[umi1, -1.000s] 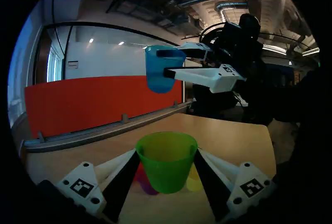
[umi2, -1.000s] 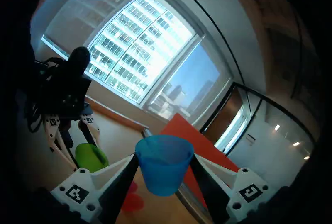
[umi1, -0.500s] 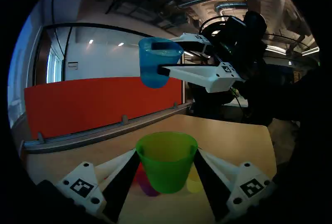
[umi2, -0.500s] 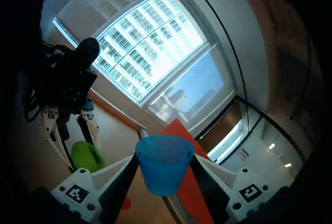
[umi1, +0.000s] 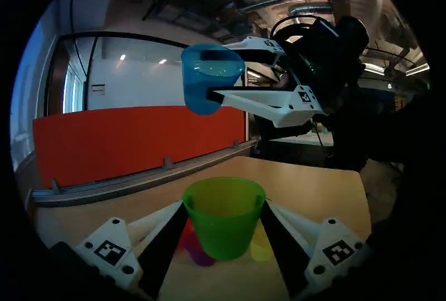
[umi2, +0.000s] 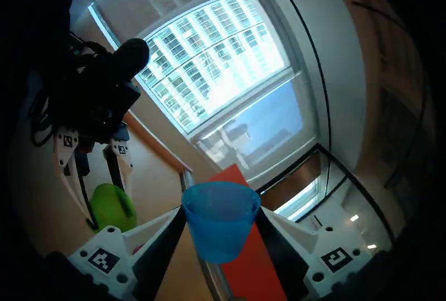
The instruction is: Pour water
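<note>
We are looking at a blue cup point(umi1: 209, 78) that the right gripper point(umi1: 214, 76) is holding, both fingers pressing on its sides. It is hanging high above the table point(umi1: 312, 181), over the far edge, tilting so that its mouth is leaning toward the left gripper view. We cannot tell whether any water is inside.

In that same view, the left gripper point(umi1: 223, 206) is clamping a green cup point(umi1: 224, 217) between its fingers. The green cup is sitting upright and low over the table's near edge. We cannot tell whether it is touching the wood. Purple point(umi1: 196, 245) and yellow point(umi1: 261, 242) shapes are lying on the table just behind it, too blurred to make out.

A red panel point(umi1: 128, 136) is running along the table's far left edge. In the right gripper view, a large window point(umi2: 223, 78) is glowing behind the blue cup.
</note>
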{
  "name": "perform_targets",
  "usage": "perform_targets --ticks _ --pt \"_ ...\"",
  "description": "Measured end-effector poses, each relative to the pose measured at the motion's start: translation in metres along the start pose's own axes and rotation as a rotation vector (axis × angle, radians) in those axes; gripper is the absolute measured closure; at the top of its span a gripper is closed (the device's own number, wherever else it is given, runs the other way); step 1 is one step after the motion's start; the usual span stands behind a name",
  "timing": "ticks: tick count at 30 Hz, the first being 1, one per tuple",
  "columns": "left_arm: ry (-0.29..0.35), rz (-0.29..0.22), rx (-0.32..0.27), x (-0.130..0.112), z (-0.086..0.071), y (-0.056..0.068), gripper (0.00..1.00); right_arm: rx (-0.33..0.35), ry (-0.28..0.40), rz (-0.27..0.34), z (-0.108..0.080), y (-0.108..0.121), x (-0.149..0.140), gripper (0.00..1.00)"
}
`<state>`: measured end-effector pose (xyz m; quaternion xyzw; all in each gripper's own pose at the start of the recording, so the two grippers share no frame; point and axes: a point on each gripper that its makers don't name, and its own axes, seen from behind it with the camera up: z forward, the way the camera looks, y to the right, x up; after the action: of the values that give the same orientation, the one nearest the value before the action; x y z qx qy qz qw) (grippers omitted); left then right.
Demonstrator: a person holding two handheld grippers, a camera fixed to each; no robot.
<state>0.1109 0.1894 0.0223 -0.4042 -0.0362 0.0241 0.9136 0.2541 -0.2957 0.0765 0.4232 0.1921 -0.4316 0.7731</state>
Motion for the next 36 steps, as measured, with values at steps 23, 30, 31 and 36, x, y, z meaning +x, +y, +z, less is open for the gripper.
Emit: perform_targets --ticks 23,30,31,36 --pt "0.005 0.011 0.002 0.004 0.001 0.001 0.14 -0.003 -0.026 -0.220 0.002 0.011 -0.002 0.11" --pt "0.006 0.018 0.002 0.006 0.000 0.003 0.14 -0.009 -0.030 -0.253 0.002 0.015 -0.003 0.11" --pt "0.006 0.019 0.003 0.006 0.000 0.003 0.14 -0.009 -0.031 -0.257 0.002 0.015 -0.002 0.11" --pt "0.007 0.021 0.004 0.006 -0.001 0.002 0.14 -0.009 -0.031 -0.280 0.002 0.015 -0.001 0.11"
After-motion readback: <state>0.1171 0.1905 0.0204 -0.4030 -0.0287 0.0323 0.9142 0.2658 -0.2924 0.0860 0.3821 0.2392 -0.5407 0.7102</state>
